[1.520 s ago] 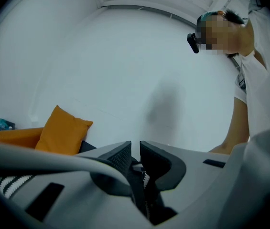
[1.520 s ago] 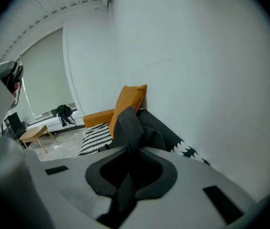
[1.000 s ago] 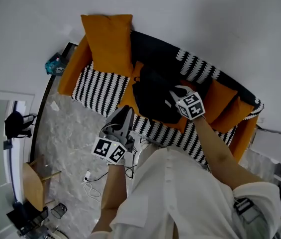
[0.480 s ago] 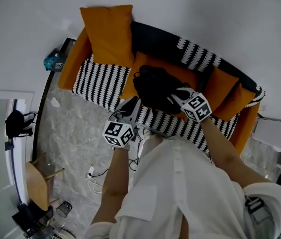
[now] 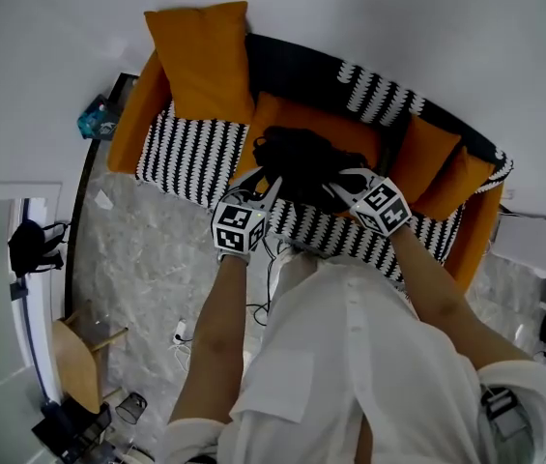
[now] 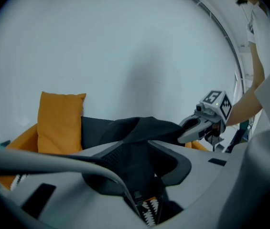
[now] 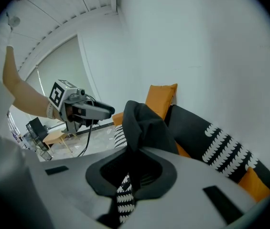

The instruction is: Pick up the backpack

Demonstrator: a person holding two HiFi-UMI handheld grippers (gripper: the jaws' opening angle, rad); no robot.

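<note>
A black backpack [image 5: 297,160] lies slumped on the striped sofa seat against an orange cushion. My right gripper [image 5: 337,188] is shut on a fold of its fabric, which rises from the jaws in the right gripper view as the backpack [image 7: 143,124]. My left gripper [image 5: 269,186] sits at the backpack's near left edge. Its jaws have just been opening, and in the left gripper view they stand apart with the backpack [image 6: 139,130] between them, not pressed. The right gripper [image 6: 198,126] shows at the fabric's far end there.
The sofa [image 5: 190,158] has a black-and-white striped seat, orange arms and a tall orange cushion [image 5: 200,61] at its left end. Cables [image 5: 184,334] lie on the marble floor before it. A wooden chair [image 5: 74,356] and a black bag [image 5: 26,245] are at far left.
My left gripper has moved from over the floor to the backpack's near edge on the sofa. The right gripper and the backpack's held fold have shifted slightly sideways.
</note>
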